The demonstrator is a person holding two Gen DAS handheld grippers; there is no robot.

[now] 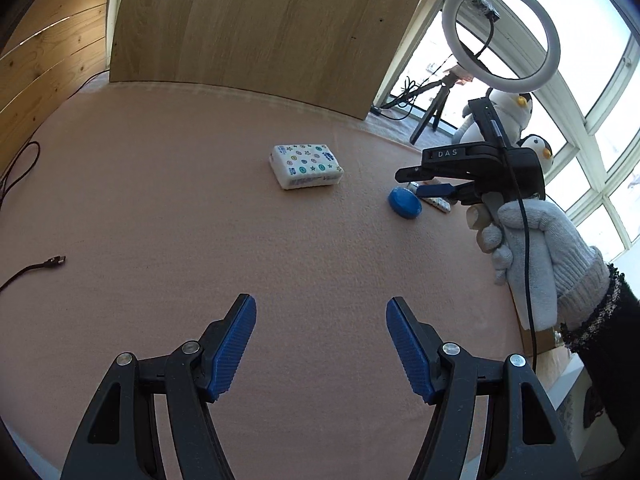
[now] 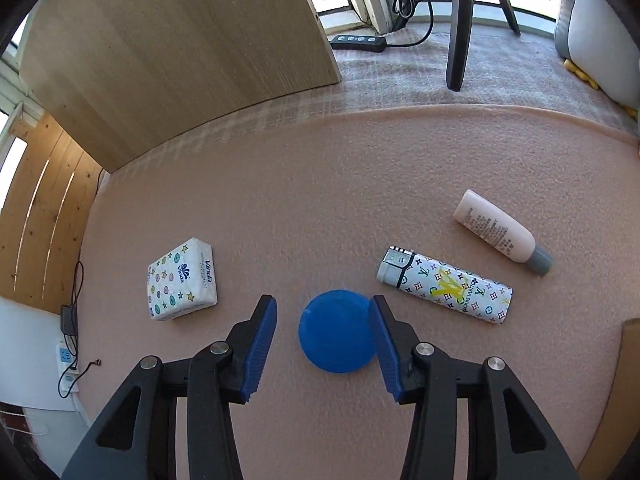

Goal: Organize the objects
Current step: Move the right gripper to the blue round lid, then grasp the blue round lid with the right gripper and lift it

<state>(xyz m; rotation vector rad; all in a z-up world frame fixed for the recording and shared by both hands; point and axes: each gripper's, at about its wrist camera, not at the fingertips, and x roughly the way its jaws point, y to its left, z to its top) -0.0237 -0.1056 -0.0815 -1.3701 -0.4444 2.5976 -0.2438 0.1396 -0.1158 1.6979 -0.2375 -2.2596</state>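
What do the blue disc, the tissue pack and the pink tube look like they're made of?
Blue disc: probably matte plastic, uniform colour, no glare. Tissue pack: thin printed plastic film, soft rounded corners. Pink tube: smooth, slightly glossy plastic with a grey cap, apparently.

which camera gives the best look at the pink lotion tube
The right wrist view: the pink lotion tube lies in full sight there on the mat, grey cap included. In the left wrist view the right gripper blocks that spot, so the tube cannot be made out.
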